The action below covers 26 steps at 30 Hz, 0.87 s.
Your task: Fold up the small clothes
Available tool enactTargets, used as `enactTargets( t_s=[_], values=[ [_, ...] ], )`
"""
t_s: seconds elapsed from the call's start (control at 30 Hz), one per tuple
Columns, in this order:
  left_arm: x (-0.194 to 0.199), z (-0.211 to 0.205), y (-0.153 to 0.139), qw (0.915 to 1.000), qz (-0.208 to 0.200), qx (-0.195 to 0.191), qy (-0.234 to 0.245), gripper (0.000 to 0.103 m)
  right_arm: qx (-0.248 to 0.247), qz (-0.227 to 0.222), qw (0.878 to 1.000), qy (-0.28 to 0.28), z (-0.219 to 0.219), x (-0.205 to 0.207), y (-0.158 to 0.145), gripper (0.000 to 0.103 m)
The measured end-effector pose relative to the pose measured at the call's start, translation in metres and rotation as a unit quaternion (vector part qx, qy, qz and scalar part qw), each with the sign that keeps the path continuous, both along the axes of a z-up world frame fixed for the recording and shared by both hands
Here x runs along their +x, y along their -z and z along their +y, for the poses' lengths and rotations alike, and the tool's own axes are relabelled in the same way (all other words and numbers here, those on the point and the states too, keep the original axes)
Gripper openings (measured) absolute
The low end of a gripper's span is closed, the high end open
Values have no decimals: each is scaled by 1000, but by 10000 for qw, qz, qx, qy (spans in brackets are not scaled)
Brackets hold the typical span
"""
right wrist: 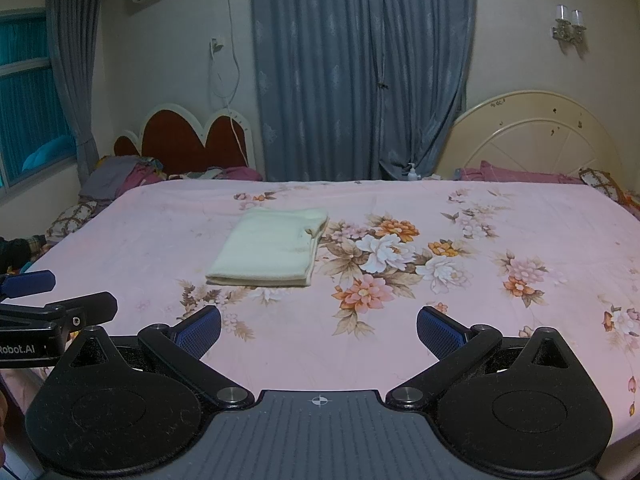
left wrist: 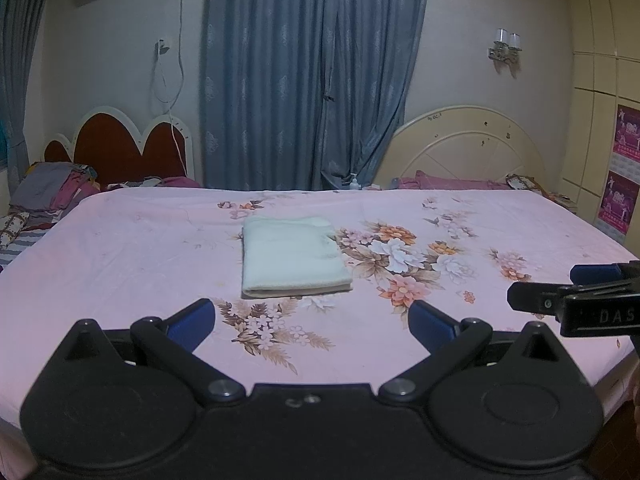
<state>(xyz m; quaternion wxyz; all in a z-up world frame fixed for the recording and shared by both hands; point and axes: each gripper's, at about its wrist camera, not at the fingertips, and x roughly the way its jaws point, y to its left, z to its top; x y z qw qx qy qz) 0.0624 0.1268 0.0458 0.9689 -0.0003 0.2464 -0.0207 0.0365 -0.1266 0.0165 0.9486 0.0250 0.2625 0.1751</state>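
Note:
A small cream-white garment [left wrist: 294, 258] lies folded into a flat rectangle in the middle of the pink floral bed sheet [left wrist: 140, 248]; it also shows in the right wrist view [right wrist: 268, 248]. My left gripper [left wrist: 312, 320] is open and empty, held above the near part of the bed, short of the garment. My right gripper [right wrist: 319, 328] is open and empty, also short of the garment and to its right. The right gripper shows side-on in the left wrist view [left wrist: 560, 292]. The left gripper shows at the left edge of the right wrist view [right wrist: 52, 296].
The bed sheet [right wrist: 480, 320] spreads wide. A pile of clothes [left wrist: 52, 188] lies at the far left by a red headboard [left wrist: 116, 148]. A cream headboard [left wrist: 468, 148], purple bedding [left wrist: 452, 182] and a pump bottle [left wrist: 354, 182] stand behind, before blue curtains [left wrist: 308, 72].

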Motion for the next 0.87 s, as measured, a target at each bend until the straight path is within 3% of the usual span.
enactTargets(
  t_s=[0.87],
  values=[
    [5, 3, 4, 9999, 59, 22, 145, 102, -25, -11, 10000, -62, 5, 6, 1, 103]
  ],
)
